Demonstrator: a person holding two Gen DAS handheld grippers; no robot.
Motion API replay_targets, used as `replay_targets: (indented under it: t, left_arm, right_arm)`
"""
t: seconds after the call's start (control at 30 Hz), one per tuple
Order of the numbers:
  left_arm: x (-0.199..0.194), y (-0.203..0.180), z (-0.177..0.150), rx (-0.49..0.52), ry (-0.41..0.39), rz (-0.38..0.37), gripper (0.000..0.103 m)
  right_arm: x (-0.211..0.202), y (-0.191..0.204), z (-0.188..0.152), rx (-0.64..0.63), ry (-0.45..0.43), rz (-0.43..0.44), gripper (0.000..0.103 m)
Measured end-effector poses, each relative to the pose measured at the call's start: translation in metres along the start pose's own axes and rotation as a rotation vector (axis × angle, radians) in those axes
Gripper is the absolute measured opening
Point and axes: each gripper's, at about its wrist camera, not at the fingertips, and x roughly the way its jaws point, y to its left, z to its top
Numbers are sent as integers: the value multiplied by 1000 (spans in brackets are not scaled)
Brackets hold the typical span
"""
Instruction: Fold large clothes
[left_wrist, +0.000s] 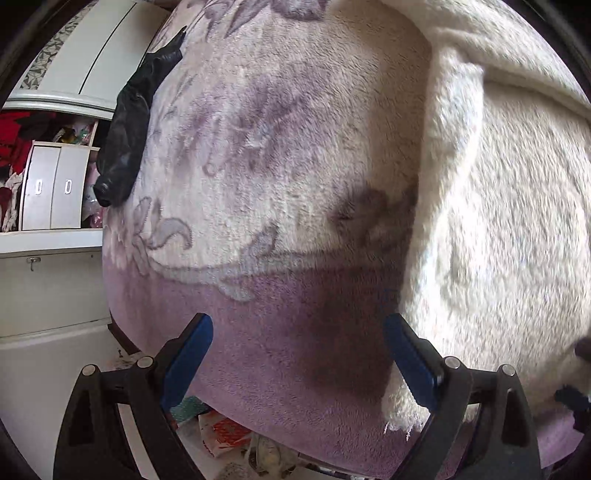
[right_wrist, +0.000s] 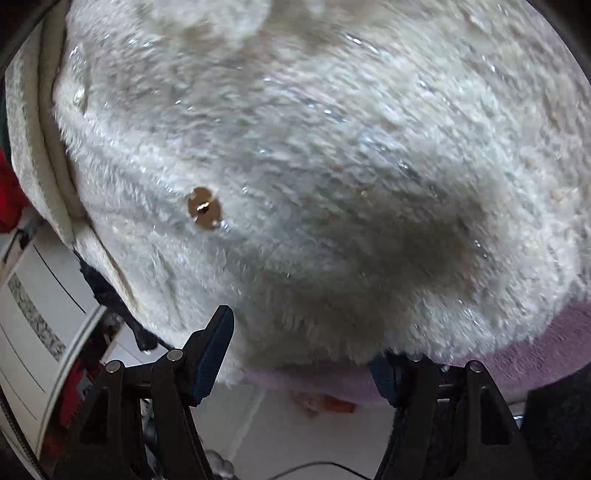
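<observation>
A fluffy white coat (left_wrist: 498, 206) lies spread on a lilac flowered blanket (left_wrist: 266, 155) and fills the right of the left wrist view. My left gripper (left_wrist: 298, 325) hovers open over the blanket's purple border. The coat's frayed lower corner (left_wrist: 400, 410) lies right beside its right finger, and nothing is pinched. In the right wrist view the same coat (right_wrist: 332, 155) takes up nearly the whole picture, with a gold button (right_wrist: 204, 208) left of centre. My right gripper (right_wrist: 303, 343) stands open at the coat's near hem. The fluffy edge partly hides its right fingertip.
A black garment (left_wrist: 133, 122) lies on the blanket's left edge. Beyond it stands a white wardrobe (left_wrist: 55, 184) with small drawers and red clothes inside. Bags and loose items sit on the floor (left_wrist: 229, 435) under the blanket's near edge. White flooring (right_wrist: 295, 432) shows below the hem.
</observation>
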Motion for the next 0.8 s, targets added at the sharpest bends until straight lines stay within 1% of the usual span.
replay_targets:
  t: [0.03,0.07,0.13,0.2,0.27,0.33,0.37,0.43,0.47,0.53,0.57,0.6,0.67,0.7,0.73,0.8]
  left_arm:
    - [3,-1,-6,6,-2,0,95]
    - [4,-2,-9,9,-5,-5,95]
    - [7,-4,-14,19,-10,-4,95]
    - [10,-5,-17,28,-12,-8,95]
    - [14,-6,-19,44,-10,1,95]
    - [15,-5,-20,52,-11,2,95]
    - [15,-5,-20,58,-12,7,95]
    - [9,-1,-18,56,-22,-2,95]
    - [3,1,-15,52,-40,-4,95]
    - [-12,0,-3,53,-88,-9,95]
    - [-20,-3,7,50,-113,-18,95]
    - [-28,-8,19,49,-141,-26,95]
    - [-38,-28,51,64,-200,-37,95]
    - [-39,-43,67,86,-230,-23,95]
    - [-36,-56,82,106,-253,1,95]
    - [-22,-81,109,161,-267,49,95]
  right_arm:
    - [1,0,-3,-7,-44,-7,37]
    - [1,0,-9,-20,-81,-4,17]
    - [-1,2,-25,-54,-122,-3,11]
    - [-6,5,-40,-92,-159,-53,10]
    - [-6,1,-52,-89,-171,-97,10]
    - [0,-4,-61,-99,-172,-141,10]
    - [0,-3,-59,-111,-174,-155,10]
    - [5,2,-58,-150,-136,-177,12]
    - [4,6,-55,-148,-111,-184,15]
    - [-6,10,-48,-127,-45,-156,16]
    - [-11,13,-46,-128,-19,-133,19]
    - [-20,22,-42,-141,-3,-126,25]
    - [-37,32,-41,-191,-17,-145,60]
    - [-48,38,-39,-221,-44,-161,63]
    - [-59,44,-38,-251,-71,-179,63]
    - [-79,57,-33,-297,-116,-199,63]
